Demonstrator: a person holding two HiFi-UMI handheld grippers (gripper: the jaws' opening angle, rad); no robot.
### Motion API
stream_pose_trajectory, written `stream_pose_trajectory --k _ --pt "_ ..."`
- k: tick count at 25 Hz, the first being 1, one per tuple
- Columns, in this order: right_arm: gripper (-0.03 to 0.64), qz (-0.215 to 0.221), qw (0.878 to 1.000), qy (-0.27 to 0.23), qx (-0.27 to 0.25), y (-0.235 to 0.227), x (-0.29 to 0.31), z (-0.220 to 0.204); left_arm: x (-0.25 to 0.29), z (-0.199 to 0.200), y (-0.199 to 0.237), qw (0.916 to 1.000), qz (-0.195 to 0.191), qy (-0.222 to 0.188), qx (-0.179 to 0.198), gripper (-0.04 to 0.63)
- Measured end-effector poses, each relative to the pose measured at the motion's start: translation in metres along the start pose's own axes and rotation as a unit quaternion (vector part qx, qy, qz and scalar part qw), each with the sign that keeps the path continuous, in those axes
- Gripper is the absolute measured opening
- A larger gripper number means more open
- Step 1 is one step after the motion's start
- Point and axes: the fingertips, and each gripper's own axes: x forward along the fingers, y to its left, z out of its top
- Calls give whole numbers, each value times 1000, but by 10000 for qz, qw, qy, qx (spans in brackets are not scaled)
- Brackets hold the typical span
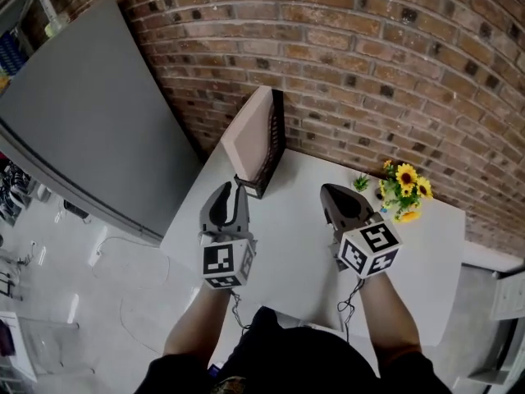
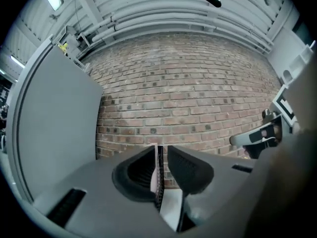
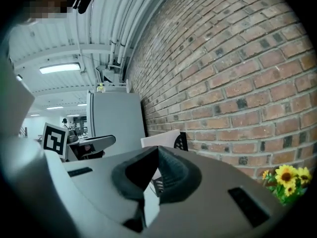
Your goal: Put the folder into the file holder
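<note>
While folder (image 1: pixel 246 134) sits in holder (image 1: pixel 277 138) | L claw (image 1: pixel 238 185) ajar | R claw (image 1: pixel 327 192) shut

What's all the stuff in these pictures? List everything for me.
Table: one, white, against the wall.
Brick wall: one, red-brown, behind the table.
File holder: one, black mesh, table's far left corner.
Folder: one, pale pink, standing in the file holder.
Sunflowers: one bunch, yellow, table's right side by the wall.
Panel: one, grey, left of the table.
Left tongs: one, grey and black, open, pointing at the file holder.
Right tongs: one, grey and black, shut, empty, above the table.
</note>
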Motion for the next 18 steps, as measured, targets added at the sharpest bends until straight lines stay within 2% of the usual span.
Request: stream_pose_trajectory --k 2,4,10,18 --pt "3 138 9999 19 -37 7 -13 -2 -21 -1 -12 9999 50 93 -20 37" --pt "3 289 9996 42 -53 15 -26 -7 -42 -5 -23 9997 90 218 -79 9" --pt "3 723 9973 145 -67 42 -57 -19 -101 -10 -48 9985 295 434 -142 6" --pt "3 1064 9942 141 20 83 -64 -26 -154 -13 -57 9972 159 659 -305 6"
